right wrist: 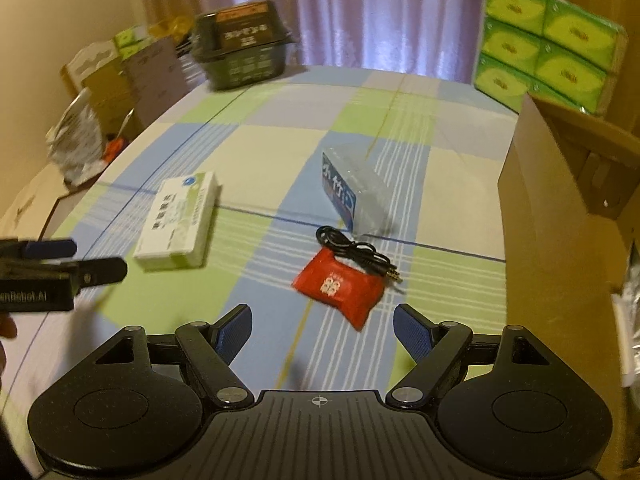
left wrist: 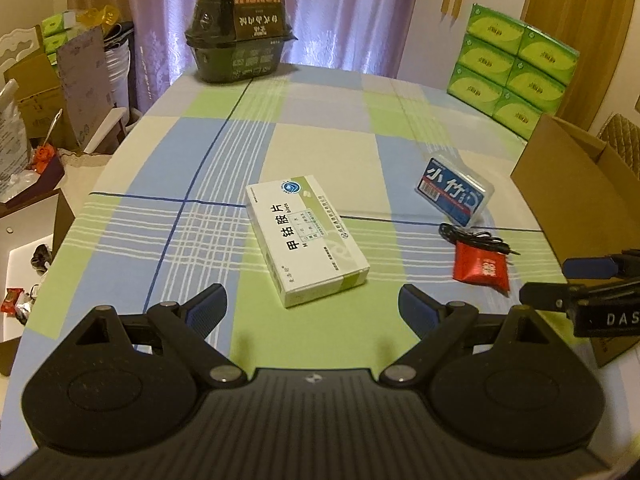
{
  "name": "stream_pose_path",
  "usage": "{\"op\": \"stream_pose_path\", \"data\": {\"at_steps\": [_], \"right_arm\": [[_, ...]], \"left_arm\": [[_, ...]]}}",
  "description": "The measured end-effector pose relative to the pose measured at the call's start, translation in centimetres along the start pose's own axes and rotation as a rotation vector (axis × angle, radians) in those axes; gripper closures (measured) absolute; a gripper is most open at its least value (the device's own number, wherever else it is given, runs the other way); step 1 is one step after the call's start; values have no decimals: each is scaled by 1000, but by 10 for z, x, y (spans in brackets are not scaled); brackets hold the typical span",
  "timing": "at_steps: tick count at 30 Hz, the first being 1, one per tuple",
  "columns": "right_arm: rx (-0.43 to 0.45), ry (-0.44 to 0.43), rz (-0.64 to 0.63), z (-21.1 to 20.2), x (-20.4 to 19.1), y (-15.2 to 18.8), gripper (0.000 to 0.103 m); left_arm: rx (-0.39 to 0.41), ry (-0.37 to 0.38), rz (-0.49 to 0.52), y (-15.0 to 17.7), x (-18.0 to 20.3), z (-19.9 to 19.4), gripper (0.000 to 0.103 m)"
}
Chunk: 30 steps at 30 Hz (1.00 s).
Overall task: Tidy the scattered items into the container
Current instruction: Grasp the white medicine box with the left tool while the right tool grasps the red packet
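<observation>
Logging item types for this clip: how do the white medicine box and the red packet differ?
The white medicine box is a rigid, sharp-edged carton; the red packet is a soft, pillow-shaped pouch. The box looks larger. A black cable lies against the packet; the box lies alone. Both rest flat on the checked tablecloth.

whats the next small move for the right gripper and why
Probably ease the right gripper forward and down over the red packet: its fingers are open and empty, the packet lies just ahead, and the cardboard box is to its right.
</observation>
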State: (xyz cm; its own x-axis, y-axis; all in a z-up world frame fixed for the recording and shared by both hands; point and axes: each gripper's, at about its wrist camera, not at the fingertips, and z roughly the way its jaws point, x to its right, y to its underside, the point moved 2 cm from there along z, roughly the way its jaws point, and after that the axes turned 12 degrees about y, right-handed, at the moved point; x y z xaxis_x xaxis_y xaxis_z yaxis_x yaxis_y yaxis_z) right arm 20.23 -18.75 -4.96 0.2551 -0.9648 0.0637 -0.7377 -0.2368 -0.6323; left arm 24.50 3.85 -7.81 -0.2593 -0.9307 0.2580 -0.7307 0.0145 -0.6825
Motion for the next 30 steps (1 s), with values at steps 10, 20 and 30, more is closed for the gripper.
{"op": "stream_pose_path", "data": {"at_steps": [10, 20, 30], "right_arm": [[-2, 50, 200, 43, 2, -6, 20], [24, 142, 274, 65, -5, -4, 20], [83, 210, 193, 69, -17, 7, 40]], "left_arm": [[-8, 35, 65, -25, -14, 42, 13], [-26, 47, 69, -31, -20, 71, 13], [-22, 59, 76, -36, -21, 80, 13]]}}
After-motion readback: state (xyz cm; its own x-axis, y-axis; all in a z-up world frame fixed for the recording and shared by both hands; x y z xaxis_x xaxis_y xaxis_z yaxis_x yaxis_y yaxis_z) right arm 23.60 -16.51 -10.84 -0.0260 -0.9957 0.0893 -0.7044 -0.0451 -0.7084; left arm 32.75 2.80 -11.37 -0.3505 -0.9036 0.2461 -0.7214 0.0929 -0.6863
